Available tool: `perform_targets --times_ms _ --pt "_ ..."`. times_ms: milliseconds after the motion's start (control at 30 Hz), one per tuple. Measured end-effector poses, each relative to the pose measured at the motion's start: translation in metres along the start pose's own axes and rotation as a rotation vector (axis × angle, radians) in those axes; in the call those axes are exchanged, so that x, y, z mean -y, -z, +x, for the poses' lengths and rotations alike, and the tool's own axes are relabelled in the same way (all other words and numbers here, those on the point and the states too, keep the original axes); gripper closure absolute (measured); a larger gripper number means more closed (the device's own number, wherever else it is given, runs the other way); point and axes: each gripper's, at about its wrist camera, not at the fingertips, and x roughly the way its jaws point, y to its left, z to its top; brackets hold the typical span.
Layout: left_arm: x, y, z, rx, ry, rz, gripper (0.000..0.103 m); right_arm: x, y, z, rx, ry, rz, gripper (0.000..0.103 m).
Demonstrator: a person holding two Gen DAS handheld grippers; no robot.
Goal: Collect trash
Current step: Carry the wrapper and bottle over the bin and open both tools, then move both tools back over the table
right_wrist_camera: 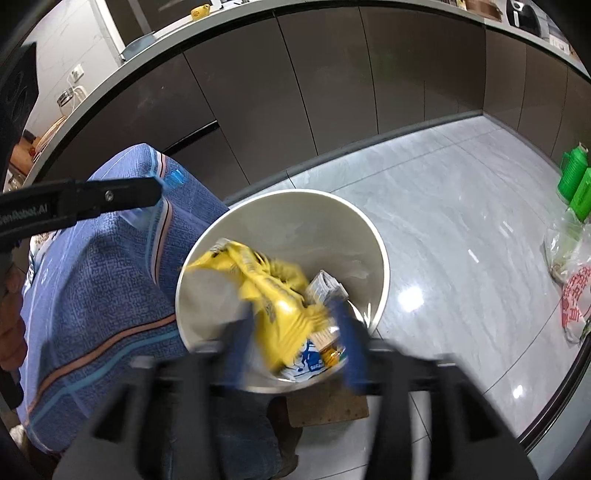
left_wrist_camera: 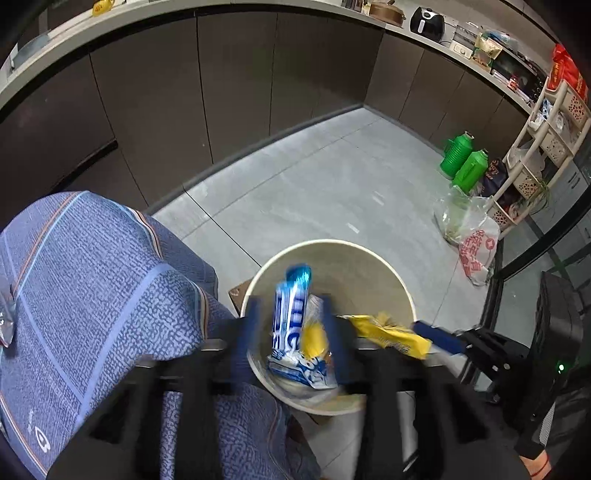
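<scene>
1. A cream-coloured round bin point(left_wrist_camera: 400, 284) is standing on the grey tiled floor point(left_wrist_camera: 314, 184), right beside a piece of furniture draped in a blue patterned cloth point(left_wrist_camera: 92, 277).
2. The left gripper point(left_wrist_camera: 291, 325) is hanging over the bin's mouth with its blue fingers point(left_wrist_camera: 253, 317) spread apart. A blue-and-white wrapper point(left_wrist_camera: 288, 314) is sitting in the gap between them, blurred, and the pads are not pressing on it, so it looks let go.
3. The right gripper point(right_wrist_camera: 291, 332) is hovering over the same bin, its blue fingers point(right_wrist_camera: 349, 332) likewise parted. A crumpled yellow packet point(right_wrist_camera: 273, 291) is lying between them, smeared by motion and free of the pads.
4. Seen from the left wrist, that yellow packet point(left_wrist_camera: 391, 332) is showing at the bin's right rim, next to one blue finger of the right gripper point(left_wrist_camera: 437, 334).
5. Inside the bin, other rubbish is already lying at the bottom: a small pale carton point(right_wrist_camera: 325, 288) and more blue-and-white packaging point(right_wrist_camera: 308, 360).
6. A brown board point(right_wrist_camera: 328, 406) is poking out from under the bin on the near side.
7. Further off, two green flasks point(left_wrist_camera: 463, 162) are standing by a cream storage rack point(left_wrist_camera: 532, 155), with a clear plastic bag point(left_wrist_camera: 469, 225) slumped in front of them.
8. Dark cabinet fronts point(left_wrist_camera: 236, 92) are running along the far side of the floor, under a pale worktop point(left_wrist_camera: 221, 7).
</scene>
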Motion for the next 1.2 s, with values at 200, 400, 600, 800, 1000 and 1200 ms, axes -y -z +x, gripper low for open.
perform_targets --times_ms 200,400,600,800,1000,1200 --pt "0.003 -0.002 -0.011 0.077 -0.006 -0.01 0.008 -0.003 0.006 -0.009 0.042 -0.041 -0.04 0.005" --pt "0.007 -0.002 -0.02 0.083 0.006 -0.024 0.008 -0.008 0.007 -0.012 0.031 -0.029 -0.043 0.003" --pt "-0.003 0.001 -0.037 0.094 0.005 -0.034 0.008 -0.01 0.005 -0.021 0.04 -0.037 -0.039 0.003" --pt "-0.015 0.005 -0.062 0.103 -0.005 -0.05 0.008 -0.025 0.0 -0.038 0.059 -0.05 -0.049 0.003" --pt "-0.033 0.018 -0.098 0.106 -0.036 -0.085 0.008 -0.059 -0.008 -0.06 0.087 -0.099 -0.092 0.003" --pt "-0.073 0.041 -0.136 0.115 -0.079 -0.176 0.008 -0.116 -0.012 -0.071 0.081 -0.164 -0.207 0.003"
